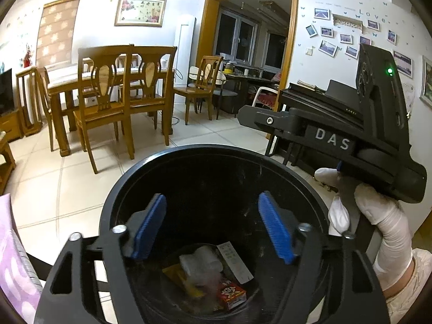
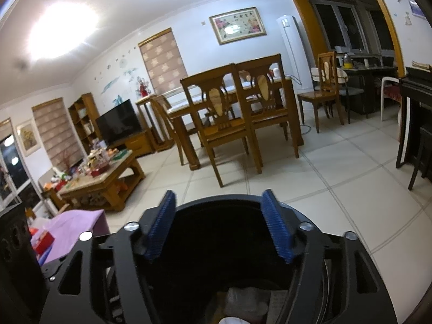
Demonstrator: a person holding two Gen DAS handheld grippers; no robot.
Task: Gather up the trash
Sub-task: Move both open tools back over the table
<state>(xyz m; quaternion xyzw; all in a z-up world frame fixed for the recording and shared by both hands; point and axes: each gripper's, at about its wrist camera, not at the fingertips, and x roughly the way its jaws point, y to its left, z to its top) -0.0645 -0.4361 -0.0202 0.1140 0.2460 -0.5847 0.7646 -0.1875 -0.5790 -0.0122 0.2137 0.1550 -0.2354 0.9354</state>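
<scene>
Left gripper (image 1: 212, 226) wide and empty over black bin (image 1: 113, 202), right gripper (image 2: 220, 224) wide, empty

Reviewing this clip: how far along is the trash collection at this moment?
Done: the black bin already holds a crumpled white wad, a yellow packet, a white card and a small red carton. In hand: nothing; the left gripper and right gripper are both open and empty over the bin. Left: possibly the cluttered coffee table; what there is trash is unclear.
</scene>
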